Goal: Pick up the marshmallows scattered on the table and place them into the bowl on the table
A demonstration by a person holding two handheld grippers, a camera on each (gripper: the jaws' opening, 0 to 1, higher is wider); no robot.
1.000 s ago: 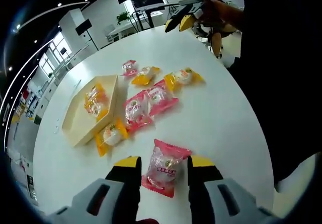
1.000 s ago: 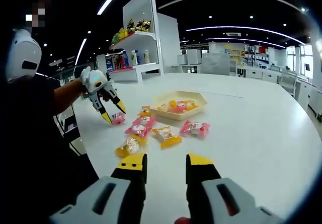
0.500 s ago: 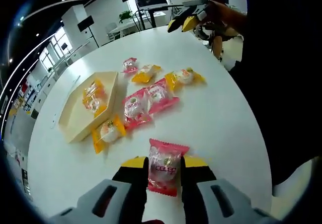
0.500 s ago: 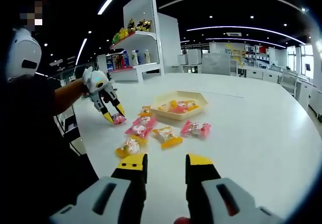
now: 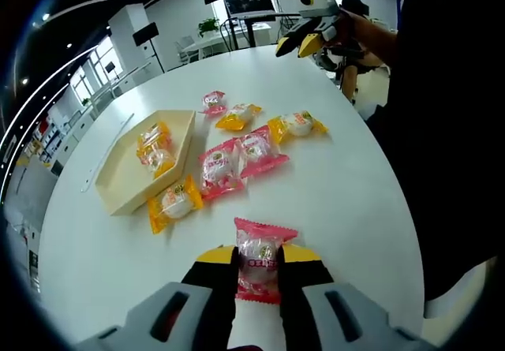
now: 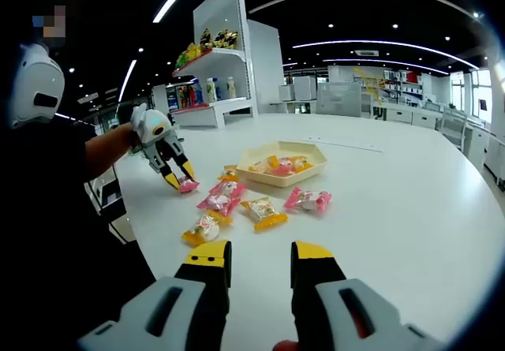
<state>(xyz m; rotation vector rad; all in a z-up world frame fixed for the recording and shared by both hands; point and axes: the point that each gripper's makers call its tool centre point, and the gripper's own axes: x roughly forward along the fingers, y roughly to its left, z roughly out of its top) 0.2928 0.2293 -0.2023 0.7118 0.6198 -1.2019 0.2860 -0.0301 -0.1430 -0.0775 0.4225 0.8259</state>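
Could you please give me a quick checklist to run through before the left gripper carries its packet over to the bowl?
1. Pink wrapped marshmallow packet sits between left gripper fingers: ok.
2. Packet lifted off the white round table: cannot tell.
3. Shallow beige hexagonal bowl has free room: ok, a few packets inside at one end.
4. Path to bowl: not ok, a yellow packet lies against its near edge.
5. Right gripper out of the way: ok, open, hovering apart from the packets.

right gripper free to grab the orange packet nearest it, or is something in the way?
Probably yes. The right gripper is open and holds nothing, and bare table lies between it and the orange packet. The left gripper is off to the side, shut on a pink packet.
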